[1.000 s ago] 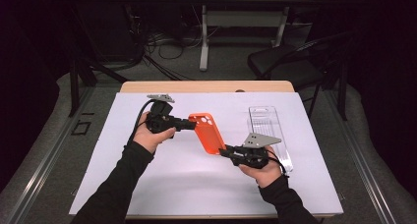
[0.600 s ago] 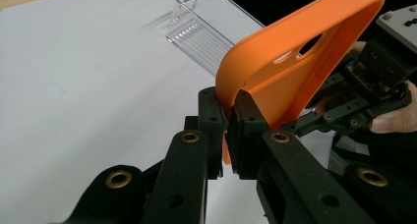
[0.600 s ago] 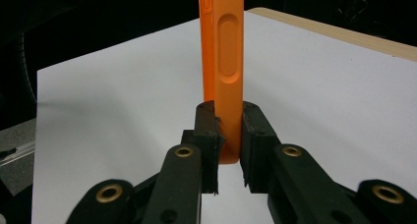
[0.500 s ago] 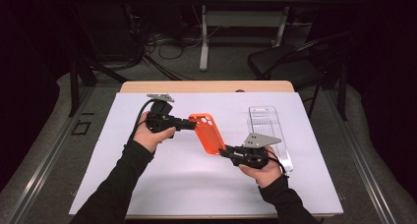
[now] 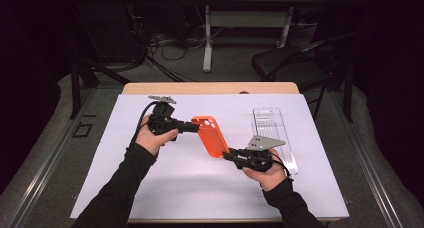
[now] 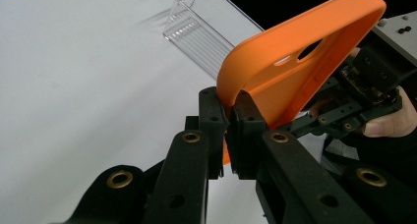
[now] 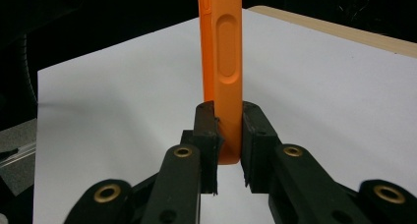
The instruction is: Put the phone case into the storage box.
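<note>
An orange phone case [image 5: 211,136] hangs in the air above the white-covered desk [image 5: 200,188], held at both ends. In the high view its long axis runs on a slant, from the upper left, at the far end, down to the lower right, at the near end. It is tipped up on edge rather than lying flat, so that its open hollow side faces partly towards the person's left. The camera cutout sits at the far end (the end nearer the left hand).

The left hand-held gripper [image 5: 192,127] is closed on the far end of the case; in the left gripper view its two black jaws pinch the rim of the case [image 6: 295,71] between them. The right hand-held gripper [image 5: 229,155] is closed on the near end; in the right gripper view the case [image 7: 223,62] stands upright and edge-on between the jaws, with a long side-button shape facing the camera.

A clear plastic tray [image 5: 272,133] lies flat on the desk to the right of the case, just behind the right hand [image 5: 267,170], its long side running away from the person. Nothing lies in it that I can make out.
</note>
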`<control>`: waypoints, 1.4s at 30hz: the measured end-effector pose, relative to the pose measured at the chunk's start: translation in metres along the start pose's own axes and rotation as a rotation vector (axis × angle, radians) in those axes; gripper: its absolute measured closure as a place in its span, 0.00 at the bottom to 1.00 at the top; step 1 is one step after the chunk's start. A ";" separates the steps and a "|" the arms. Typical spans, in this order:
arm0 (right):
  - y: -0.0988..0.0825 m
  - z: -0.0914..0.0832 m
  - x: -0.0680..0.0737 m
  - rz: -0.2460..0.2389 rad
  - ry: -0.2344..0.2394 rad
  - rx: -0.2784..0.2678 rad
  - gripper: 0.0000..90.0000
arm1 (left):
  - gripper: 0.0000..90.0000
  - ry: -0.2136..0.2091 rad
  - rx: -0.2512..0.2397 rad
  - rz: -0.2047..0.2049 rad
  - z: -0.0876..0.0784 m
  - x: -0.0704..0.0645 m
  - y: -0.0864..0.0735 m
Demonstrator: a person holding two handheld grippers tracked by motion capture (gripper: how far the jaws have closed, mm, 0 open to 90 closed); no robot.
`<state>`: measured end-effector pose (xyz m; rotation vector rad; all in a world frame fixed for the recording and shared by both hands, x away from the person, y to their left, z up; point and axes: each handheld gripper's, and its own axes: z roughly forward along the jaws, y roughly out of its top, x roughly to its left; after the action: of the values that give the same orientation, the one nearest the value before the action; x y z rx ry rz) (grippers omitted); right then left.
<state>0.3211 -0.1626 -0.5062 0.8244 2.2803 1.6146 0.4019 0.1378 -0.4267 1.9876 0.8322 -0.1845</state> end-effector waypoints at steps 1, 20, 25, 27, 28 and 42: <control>0.000 0.000 0.000 0.000 0.000 0.000 0.88 | 0.96 0.000 0.001 -0.002 0.000 0.000 0.000; 0.001 0.002 0.003 -0.016 -0.011 0.009 0.76 | 0.96 0.016 0.013 -0.048 0.002 0.001 0.001; 0.001 0.003 0.003 -0.028 -0.026 0.008 0.67 | 0.96 0.036 0.025 -0.055 0.004 0.001 0.001; 0.001 0.003 0.002 -0.033 -0.036 0.004 0.64 | 0.96 0.040 0.031 -0.058 0.004 0.001 0.002; 0.001 0.003 0.001 -0.035 -0.042 0.002 0.63 | 0.96 0.043 0.034 -0.059 0.004 0.001 0.003; 0.006 -0.001 0.002 -0.127 -0.103 -0.009 0.56 | 0.95 0.131 0.087 -0.041 0.008 -0.007 0.013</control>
<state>0.3211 -0.1605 -0.5000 0.7273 2.2047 1.4917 0.4059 0.1237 -0.4189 2.0824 0.9634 -0.1169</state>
